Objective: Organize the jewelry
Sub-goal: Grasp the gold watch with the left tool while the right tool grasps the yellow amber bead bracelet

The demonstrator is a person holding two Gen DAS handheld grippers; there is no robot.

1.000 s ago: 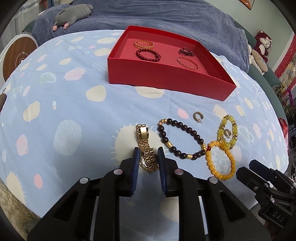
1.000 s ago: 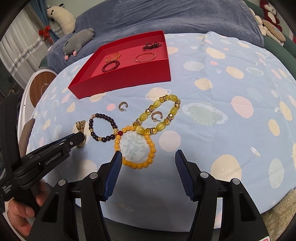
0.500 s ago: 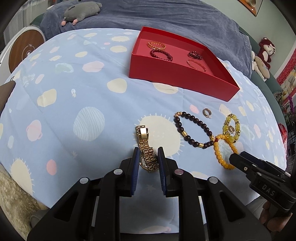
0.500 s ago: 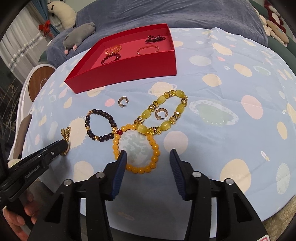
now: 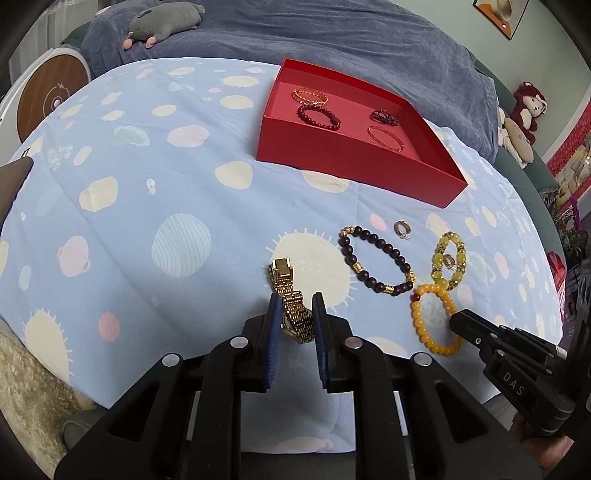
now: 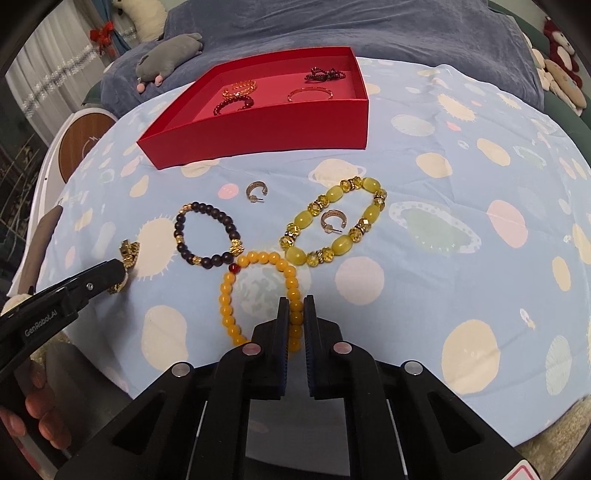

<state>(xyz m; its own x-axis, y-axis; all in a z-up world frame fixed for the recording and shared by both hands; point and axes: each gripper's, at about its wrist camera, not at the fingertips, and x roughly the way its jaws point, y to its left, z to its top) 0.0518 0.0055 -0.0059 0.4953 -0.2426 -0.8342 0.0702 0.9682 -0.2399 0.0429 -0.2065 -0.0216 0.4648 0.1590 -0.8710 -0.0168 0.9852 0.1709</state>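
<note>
My left gripper [image 5: 295, 299] is closing on the gold watch [image 5: 291, 306], pads pressed on its band, which hangs just over the cloth. My right gripper [image 6: 295, 301] is closing on the near side of the orange bead bracelet [image 6: 225, 295], which lies on the cloth. Beside them lie a black bead bracelet [image 6: 221, 218], a yellow-green bracelet [image 6: 340, 243] and two hoop earrings [image 6: 256, 190] [image 6: 332, 219], one of them inside the yellow-green bracelet. Behind stands the red box [image 5: 351, 162] holding several bracelets. In the right wrist view the left gripper [image 6: 110, 269] and the watch [image 6: 127, 253] show at the left.
The blue planet-print cloth [image 5: 147, 184] covers the table and drops off at the near edge. A dark blue blanket with a grey plush toy [image 5: 162, 24] lies behind. A round wooden-topped object [image 5: 48, 99] stands at left, plush toys [image 5: 528, 107] at right. A hand [image 6: 40, 410] holds the left gripper.
The right jaws went from wide apart to shut on the orange bracelet. The left gripper carried the watch to the left, away from the black bracelet.
</note>
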